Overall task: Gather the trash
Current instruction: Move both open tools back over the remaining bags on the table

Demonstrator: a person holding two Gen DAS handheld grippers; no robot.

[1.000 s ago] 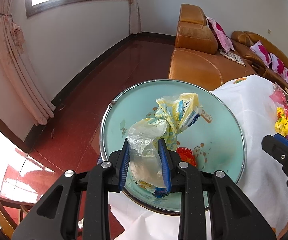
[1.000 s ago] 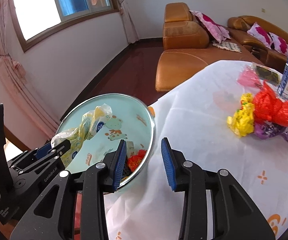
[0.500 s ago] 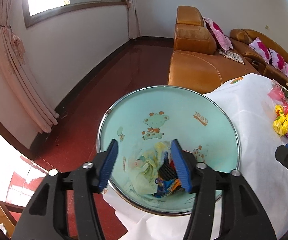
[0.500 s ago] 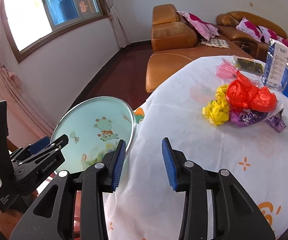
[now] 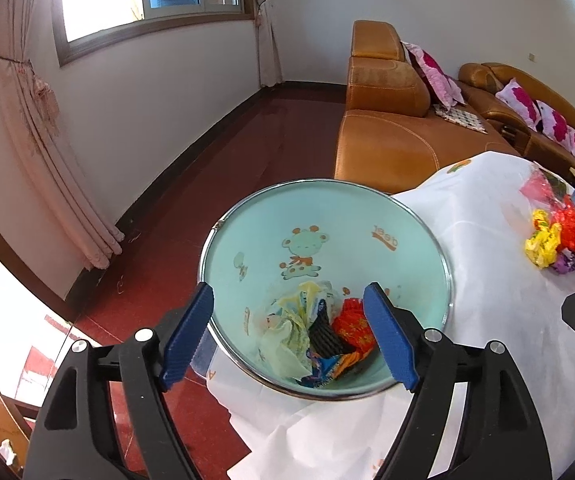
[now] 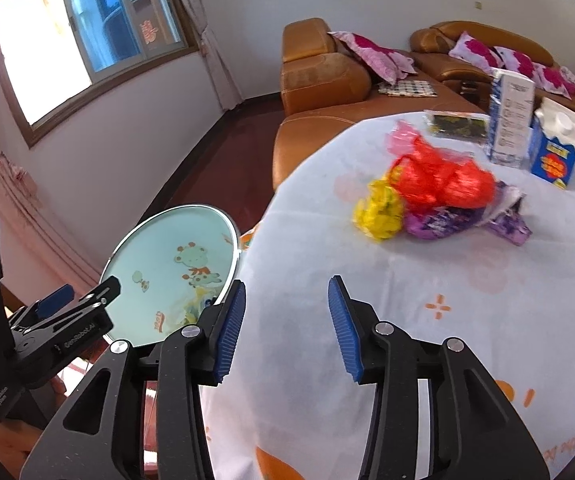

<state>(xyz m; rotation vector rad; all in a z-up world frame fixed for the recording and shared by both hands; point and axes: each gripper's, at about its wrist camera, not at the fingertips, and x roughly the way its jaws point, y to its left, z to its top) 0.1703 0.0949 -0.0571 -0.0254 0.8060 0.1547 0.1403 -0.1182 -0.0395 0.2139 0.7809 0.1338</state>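
Wrappers [image 5: 311,336] are seen crumpled at the bottom of the pale green bin [image 5: 247,248], lower centre of the left wrist view; the left hand-held gripper [image 5: 293,336], its jaws just opened wide and empty, is held over them. In the right wrist view, the right hand-held gripper [image 6: 285,322], jaws apart and lately widening with nothing between, is held above the counter [image 6: 427,320]; more trash [image 6: 435,196] is piled upper right.

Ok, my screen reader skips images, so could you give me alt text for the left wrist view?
The open left gripper, holding nothing, hangs over a round pale-green bin with cartoon print that holds crumpled wrappers. Beside the bin a table under a white cloth bears more yellow and red wrappers.
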